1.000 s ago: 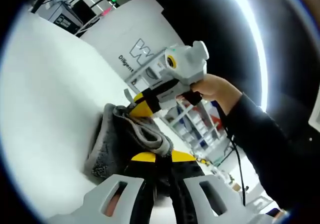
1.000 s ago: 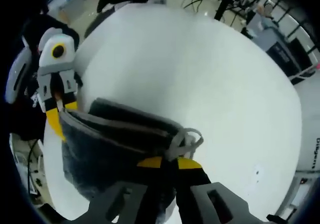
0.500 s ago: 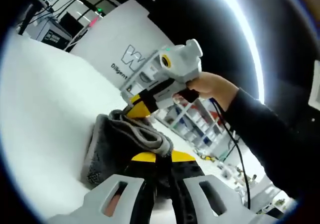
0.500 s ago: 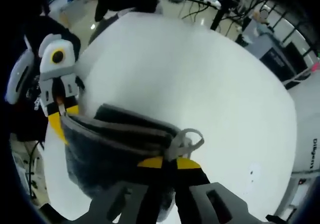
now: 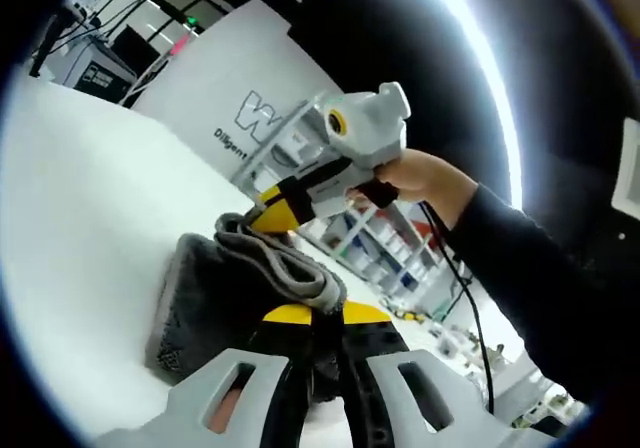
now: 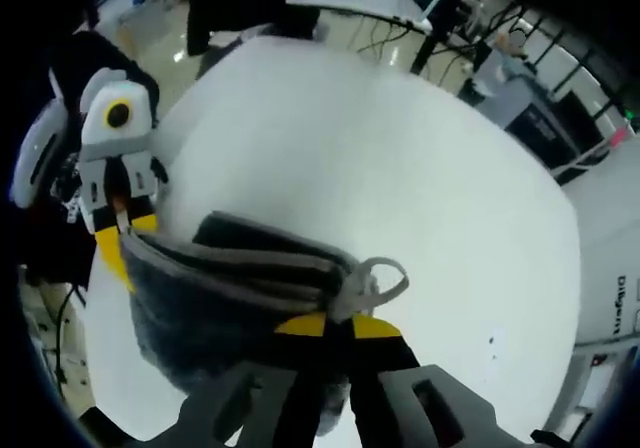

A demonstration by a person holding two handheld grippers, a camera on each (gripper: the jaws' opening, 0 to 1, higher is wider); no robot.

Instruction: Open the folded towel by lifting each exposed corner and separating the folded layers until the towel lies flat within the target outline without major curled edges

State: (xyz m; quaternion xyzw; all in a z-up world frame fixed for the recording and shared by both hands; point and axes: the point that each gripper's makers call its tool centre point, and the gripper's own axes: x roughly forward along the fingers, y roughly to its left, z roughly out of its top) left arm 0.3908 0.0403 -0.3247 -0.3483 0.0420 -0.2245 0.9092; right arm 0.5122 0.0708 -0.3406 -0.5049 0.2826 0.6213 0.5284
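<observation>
White tabletop (image 6: 400, 168) spreads beneath the grey towel (image 6: 230, 298), which hangs between both grippers: the left gripper (image 5: 315, 318) and right gripper (image 6: 337, 325) each pinch an opposite corner, likely to spread its folded layers apart.

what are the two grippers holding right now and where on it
Both hold the grey towel along its upper folded edge: the right hand-held gripper pinches the corner with the hanging loop, the left hand-held gripper pinches the opposite end.
</observation>
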